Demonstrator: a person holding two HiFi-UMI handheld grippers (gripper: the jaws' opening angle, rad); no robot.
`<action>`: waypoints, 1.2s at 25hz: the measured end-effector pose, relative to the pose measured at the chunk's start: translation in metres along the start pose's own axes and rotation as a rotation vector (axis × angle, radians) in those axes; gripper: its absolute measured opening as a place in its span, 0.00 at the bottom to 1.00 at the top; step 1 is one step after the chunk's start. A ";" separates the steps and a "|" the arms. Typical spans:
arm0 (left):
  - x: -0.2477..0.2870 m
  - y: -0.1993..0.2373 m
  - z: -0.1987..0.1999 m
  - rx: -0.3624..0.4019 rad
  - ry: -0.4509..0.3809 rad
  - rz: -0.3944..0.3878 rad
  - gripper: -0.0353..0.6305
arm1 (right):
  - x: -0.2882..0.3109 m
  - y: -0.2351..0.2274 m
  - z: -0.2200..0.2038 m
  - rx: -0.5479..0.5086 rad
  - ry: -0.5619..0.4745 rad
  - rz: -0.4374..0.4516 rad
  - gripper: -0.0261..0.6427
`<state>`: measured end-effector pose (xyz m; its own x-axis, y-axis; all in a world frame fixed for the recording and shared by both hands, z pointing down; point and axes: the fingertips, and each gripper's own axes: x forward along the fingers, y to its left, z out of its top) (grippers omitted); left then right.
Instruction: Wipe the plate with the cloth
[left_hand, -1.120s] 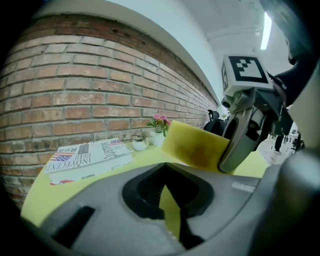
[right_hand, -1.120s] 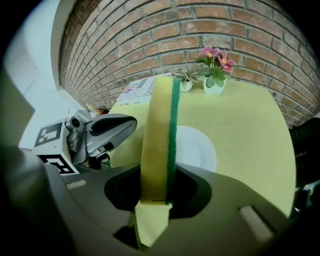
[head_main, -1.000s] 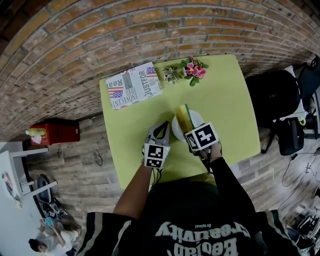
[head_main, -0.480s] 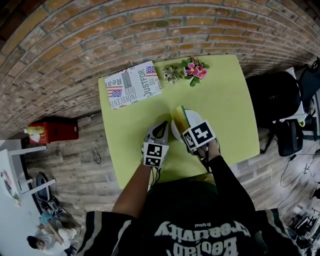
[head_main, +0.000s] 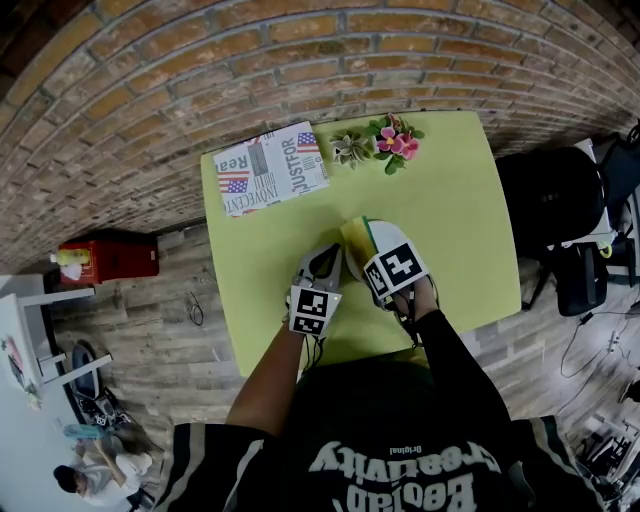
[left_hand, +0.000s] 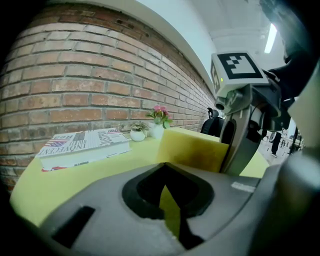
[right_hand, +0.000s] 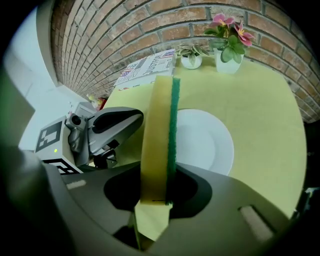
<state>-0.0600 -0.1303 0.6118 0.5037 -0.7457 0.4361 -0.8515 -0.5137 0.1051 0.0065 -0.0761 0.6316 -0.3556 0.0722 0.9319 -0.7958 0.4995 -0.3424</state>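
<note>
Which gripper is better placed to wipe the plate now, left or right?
Right. The right gripper clamps the sponge over the white plate; the left gripper holds nothing, beside the plate.

A flat rectangular box printed like a newspaper (head_main: 267, 168) lies at the far left corner of the yellow-green surface (head_main: 450, 200). Its top reads "JUSTFOR", "INNOCENT" and a cut-off "Rea". The person's black shirt (head_main: 400, 480) carries pale lettering, upside down in the head view; only "Original" is legible. The left hand-held gripper (head_main: 328, 258) and the right hand-held gripper (head_main: 368, 245) each bear a black-and-white square marker, without letters.
</note>
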 end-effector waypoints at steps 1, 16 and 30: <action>0.000 0.000 0.000 -0.001 -0.002 -0.002 0.06 | 0.000 -0.001 0.000 0.001 0.000 -0.001 0.23; 0.000 -0.001 0.000 0.003 -0.001 -0.006 0.06 | -0.002 -0.010 -0.004 0.026 0.000 -0.010 0.23; 0.001 0.000 0.000 0.009 0.003 0.017 0.06 | -0.014 -0.038 -0.014 0.084 -0.008 -0.041 0.23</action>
<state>-0.0596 -0.1310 0.6126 0.4889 -0.7532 0.4401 -0.8586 -0.5047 0.0901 0.0485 -0.0835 0.6333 -0.3253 0.0461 0.9445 -0.8479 0.4279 -0.3129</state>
